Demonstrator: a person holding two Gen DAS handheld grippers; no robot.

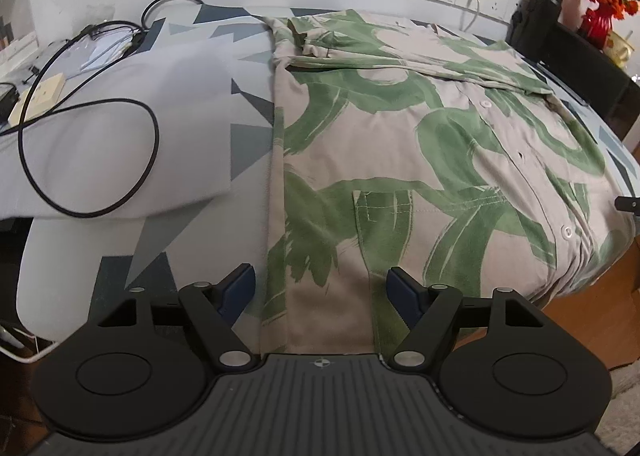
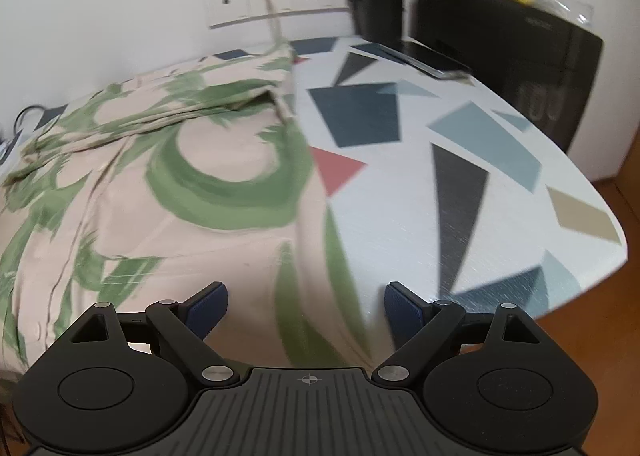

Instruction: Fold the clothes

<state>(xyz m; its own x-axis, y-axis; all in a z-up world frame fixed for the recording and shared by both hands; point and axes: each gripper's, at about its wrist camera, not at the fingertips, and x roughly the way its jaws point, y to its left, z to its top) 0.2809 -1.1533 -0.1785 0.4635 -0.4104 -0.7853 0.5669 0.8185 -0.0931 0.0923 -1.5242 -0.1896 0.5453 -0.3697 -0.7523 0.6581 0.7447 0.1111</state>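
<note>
while both claws hang over the near hem with their jaws spread and nothing clamped, the beige short-sleeved button shirt with broad green brush strokes (image 1: 400, 136) lies flat, front up, on the table under a white cloth printed with blue, grey and red triangles (image 2: 460, 196), its collar end toward the wall and its hem draped over the near edge. the left gripper (image 1: 322, 292) straddles the shirt's left side fold near the hem, the blue pads standing clear on either side of the cloth. the right gripper (image 2: 306, 306) sits over the shirt's right edge, where fabric meets bare tablecloth, also released; that view is blurred, so fine contact there cannot be told. the shirt looks thin, soft and light, with no stiffness of its own, so it will likely sag and slide on the smooth cloth rather than hold a shape. the sides seem already folded in, which suggests the next fold runs from hem toward collar. the sensible hold is probably at the two bottom corners, pinching all layers together at the doubled edge, away from the white buttons (image 1: 566, 231) and the chest pocket (image 1: 384, 212). a looped black cable (image 1: 92, 160) lies well apart on the left.
</note>
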